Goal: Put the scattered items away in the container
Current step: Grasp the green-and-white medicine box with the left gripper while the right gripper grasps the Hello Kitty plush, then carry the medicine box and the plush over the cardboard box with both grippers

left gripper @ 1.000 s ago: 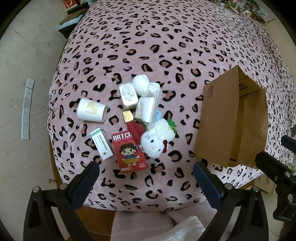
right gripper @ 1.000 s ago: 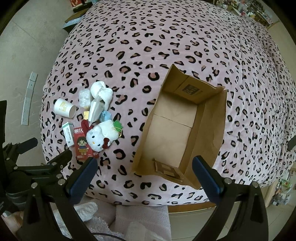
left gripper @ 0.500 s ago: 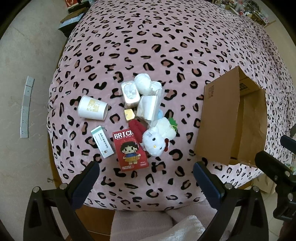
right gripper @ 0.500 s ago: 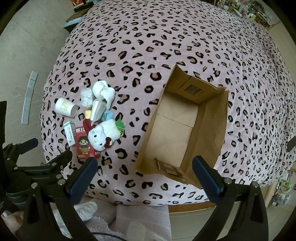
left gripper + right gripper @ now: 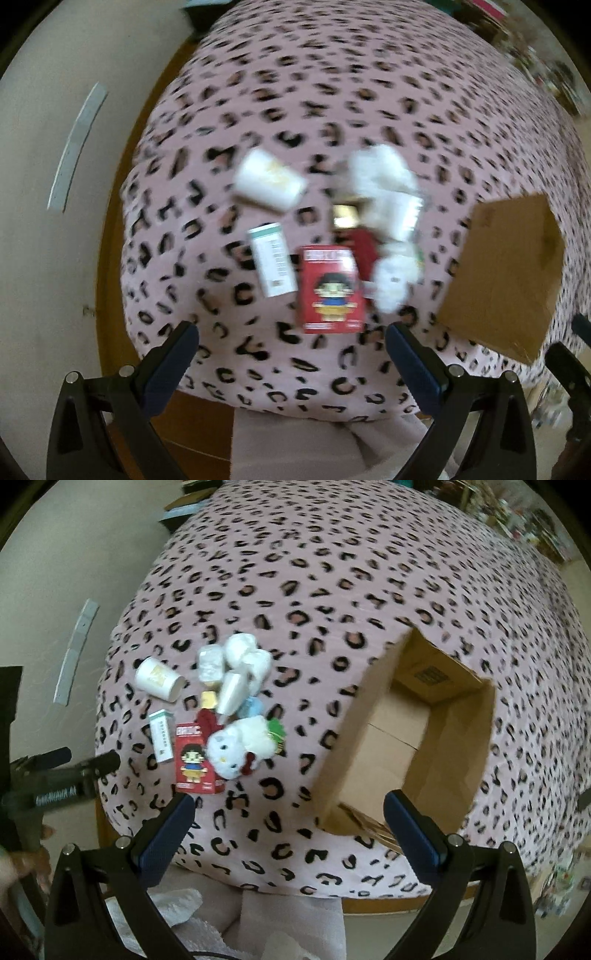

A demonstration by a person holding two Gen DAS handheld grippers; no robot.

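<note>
your left hand-held gripper hangs spread and empty just near of the red box; the right hand-held gripper, also spread, faces the empty cardboard box. next, lower onto the red box.

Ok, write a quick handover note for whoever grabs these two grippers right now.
Left gripper: open, empty, over the bed's near edge, aimed at the red brick-toy box.
Right gripper: open, empty, between the pile and the cardboard box.
Paper cup, small white carton, white cat plush and wrapped white bits all lie on the leopard blanket.
Done: nothing boxed; only loose cardboard at its near end.
Left: everything.
</note>
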